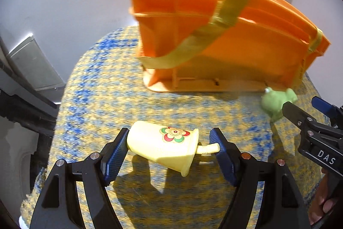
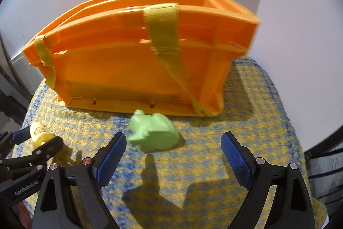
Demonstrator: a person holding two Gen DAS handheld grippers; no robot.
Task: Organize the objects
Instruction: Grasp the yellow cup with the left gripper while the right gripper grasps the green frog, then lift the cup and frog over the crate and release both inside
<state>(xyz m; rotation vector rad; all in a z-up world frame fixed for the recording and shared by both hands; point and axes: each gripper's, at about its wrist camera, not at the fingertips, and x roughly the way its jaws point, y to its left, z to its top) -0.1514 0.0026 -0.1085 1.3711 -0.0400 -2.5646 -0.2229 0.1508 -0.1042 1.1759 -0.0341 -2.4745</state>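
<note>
Plain white wall behind; desk (image 1: 90,87) covered in a yellow-and-blue knit cloth. Orange crate (image 1: 225,42) with yellow straps (image 1: 233,3) stands at the back of the desk, open top up.

Left hand-held gripper (image 1: 171,148): clamped across a pale yellow toy cup (image 1: 163,147) lying sideways between the blue pads, flower sticker facing up. Left pad is on the cup's base, right pad on the stub at its flared end. Cup casts a shadow on the cloth below it.

Right hand-held gripper (image 2: 173,153): jaws wide, nothing gripped. Green frog toy (image 2: 154,132) sits on the cloth just in front of the crate, just past the fingertips, nearer the left pad.
</note>
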